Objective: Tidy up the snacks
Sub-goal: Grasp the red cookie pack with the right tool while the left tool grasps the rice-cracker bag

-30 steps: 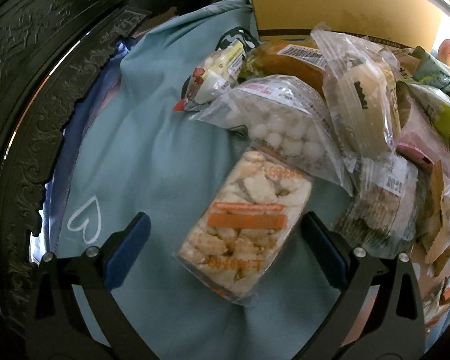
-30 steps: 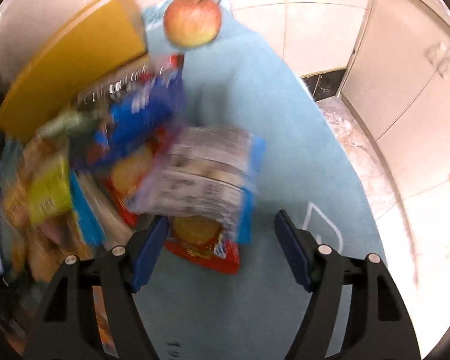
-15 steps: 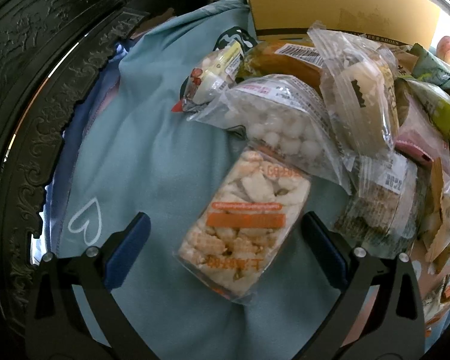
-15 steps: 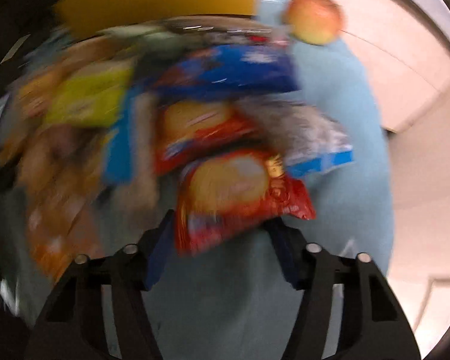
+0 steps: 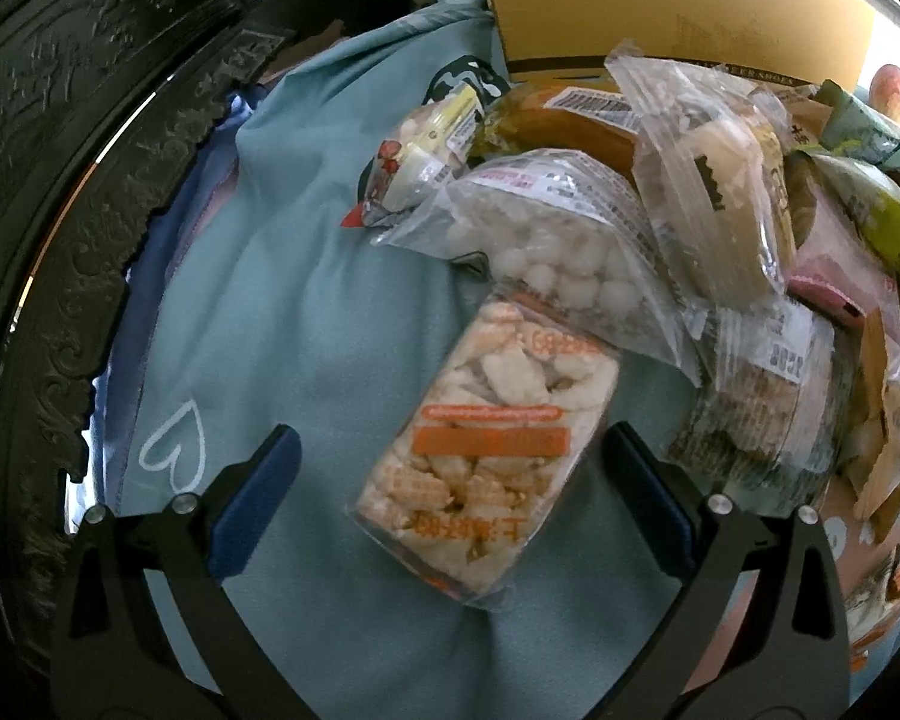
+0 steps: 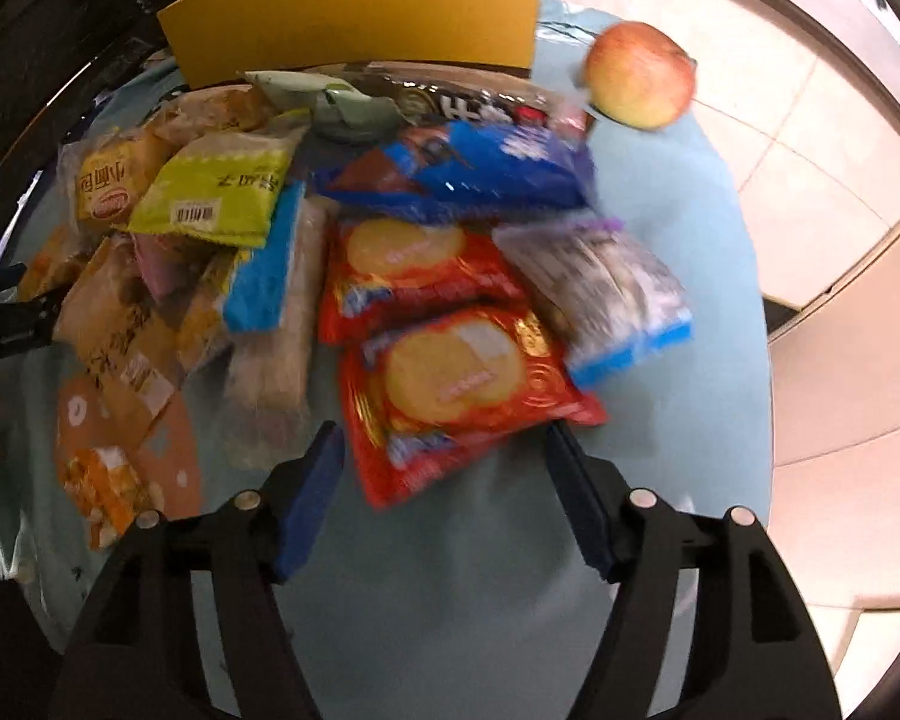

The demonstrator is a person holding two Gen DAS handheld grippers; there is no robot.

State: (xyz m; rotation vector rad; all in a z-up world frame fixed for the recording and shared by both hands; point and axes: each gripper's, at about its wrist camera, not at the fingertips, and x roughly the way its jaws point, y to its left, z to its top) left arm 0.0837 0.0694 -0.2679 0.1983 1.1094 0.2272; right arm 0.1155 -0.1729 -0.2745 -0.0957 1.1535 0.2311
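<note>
The right gripper (image 6: 444, 480) is hanging wide open around the near corner of a red cracker packet (image 6: 456, 390) leaning on its twin; closing there risks pinching only slippery film. The left gripper (image 5: 450, 480), equally open, is straddling a clear rice-cracker pack (image 5: 486, 456) on the blue cloth (image 5: 258, 300), whose far end is sitting under the puffed-ball bag (image 5: 564, 246), likely dragging it.

left gripper (image 5: 450, 501): two black angular arms rising from the lower rim, at about 7 and 5 o'clock; matte plastic, flat-sided, with open triangular cut-outs
left pads (image 5: 252, 504): deep blue, flat, rectangular, one on each arm's inner face
left screws (image 5: 181, 504): round, silver; two on each arm, side by side near the pad's base
right gripper (image 6: 447, 501): same build; black arms from 7 and 5 o'clock, widening toward the rim
right pads (image 6: 306, 498): dark blue slabs with squared ends
right screws (image 6: 641, 498): silver, round; a pair on each arm
skin, sleeves, cables: none in either view
</note>
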